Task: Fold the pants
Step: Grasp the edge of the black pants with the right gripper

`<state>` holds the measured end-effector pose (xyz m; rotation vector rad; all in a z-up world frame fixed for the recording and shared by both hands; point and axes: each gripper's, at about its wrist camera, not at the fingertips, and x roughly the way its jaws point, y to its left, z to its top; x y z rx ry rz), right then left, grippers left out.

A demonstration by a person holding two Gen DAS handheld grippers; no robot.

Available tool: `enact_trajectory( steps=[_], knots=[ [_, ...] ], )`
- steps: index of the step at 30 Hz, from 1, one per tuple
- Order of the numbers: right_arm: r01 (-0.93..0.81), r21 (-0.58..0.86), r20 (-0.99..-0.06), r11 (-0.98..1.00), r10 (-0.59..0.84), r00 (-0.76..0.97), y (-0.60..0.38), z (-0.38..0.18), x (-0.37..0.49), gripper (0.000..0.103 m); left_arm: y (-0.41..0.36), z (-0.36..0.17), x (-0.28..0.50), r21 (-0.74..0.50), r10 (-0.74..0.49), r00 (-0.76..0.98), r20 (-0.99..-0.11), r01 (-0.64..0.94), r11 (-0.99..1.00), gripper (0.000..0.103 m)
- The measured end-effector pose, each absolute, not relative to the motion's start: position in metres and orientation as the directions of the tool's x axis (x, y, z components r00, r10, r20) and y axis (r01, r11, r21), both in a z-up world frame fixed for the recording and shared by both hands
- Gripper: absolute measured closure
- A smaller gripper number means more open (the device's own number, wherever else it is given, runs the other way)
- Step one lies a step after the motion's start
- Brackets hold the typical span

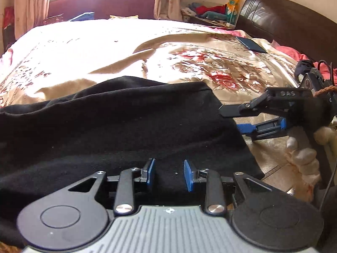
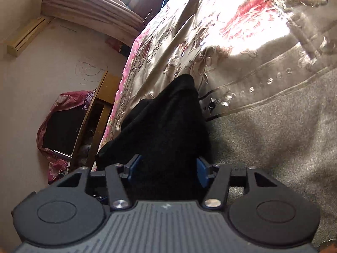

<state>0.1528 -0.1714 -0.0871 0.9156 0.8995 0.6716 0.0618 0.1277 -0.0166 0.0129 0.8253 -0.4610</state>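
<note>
Fingers of left gripper [image 1: 169,176] and right gripper [image 2: 166,169] stand apart around black pants [image 1: 118,126].

Pants [image 1: 118,126] look like matte black fleecy cloth to me, bit linty. Bedspread [image 1: 210,67] is shiny satin-ish floral fabric. My left gripper [image 1: 169,175] has matte black plastic, blue rubbery pads [image 1: 188,175], shiny metal screws.

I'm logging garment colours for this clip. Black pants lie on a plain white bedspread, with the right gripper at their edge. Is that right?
Not quite: the bedspread is not plain white but beige with a red floral pattern, as the left wrist view shows. The rest holds: the black pants lie on it, with the right gripper at their edge.
</note>
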Motion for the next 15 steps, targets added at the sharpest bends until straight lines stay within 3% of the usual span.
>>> enact_trajectory(
  steps=[3,5,7,12,15],
  knots=[
    [-0.143,0.929,-0.245,0.341,0.857,0.454,-0.188,-0.086,0.153,0.045,0.127,-0.021,0.062,-0.178,-0.41,0.583,-0.701,0.413,0.893,0.06],
    [-0.145,0.905,-0.286,0.399,0.826,0.485,-0.188,-0.089,0.161,0.045,0.12,-0.024,0.062,-0.216,-0.458,0.566,-0.685,0.443,0.87,0.059],
    [-0.106,0.907,-0.315,0.408,0.823,0.473,-0.181,-0.101,0.177,0.06,0.105,-0.026,0.066,-0.247,-0.503,0.532,-0.681,0.48,0.842,0.058],
    [-0.295,0.913,-0.144,0.281,0.9,0.412,-0.164,-0.077,0.179,0.059,0.081,-0.022,0.062,-0.191,-0.515,0.514,-0.686,0.556,0.809,0.056],
    [-0.275,0.847,-0.331,0.455,0.857,0.395,-0.144,-0.089,0.2,0.054,0.086,-0.023,0.065,-0.205,-0.513,0.502,-0.697,0.546,0.813,0.054]
  ],
)
